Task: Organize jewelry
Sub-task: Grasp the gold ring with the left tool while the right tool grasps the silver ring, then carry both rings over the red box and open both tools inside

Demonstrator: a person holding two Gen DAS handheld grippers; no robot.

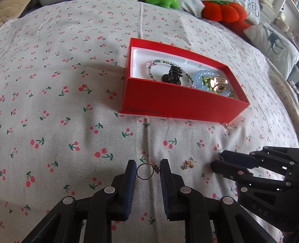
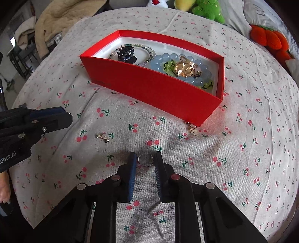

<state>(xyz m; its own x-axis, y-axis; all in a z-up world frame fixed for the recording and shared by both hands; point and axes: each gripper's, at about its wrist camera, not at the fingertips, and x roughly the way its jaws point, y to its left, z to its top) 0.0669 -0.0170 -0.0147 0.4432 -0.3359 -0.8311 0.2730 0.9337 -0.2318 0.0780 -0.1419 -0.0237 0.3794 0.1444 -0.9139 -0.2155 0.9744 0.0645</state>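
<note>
A red box (image 1: 179, 104) (image 2: 149, 87) sits on the cherry-print cloth and holds a beaded bracelet (image 1: 158, 64), a black hair clip (image 1: 172, 73), a blue bead bracelet (image 2: 162, 59) and gold pieces (image 2: 185, 69). My left gripper (image 1: 147, 168) is open, its fingers either side of a gold ring (image 1: 146, 171) on the cloth. My right gripper (image 2: 144, 160) is open around a small beaded ring (image 2: 145, 159). A small earring (image 1: 188, 164) (image 2: 103, 137) lies between the grippers. Another gold piece (image 2: 191, 128) (image 1: 228, 127) lies at the box's near corner.
Plush toys, orange (image 1: 222, 11) and green (image 2: 209, 9), and a deer pillow (image 1: 272, 41) lie at the far edge of the bed. A beige blanket (image 2: 56, 20) is heaped at the far left.
</note>
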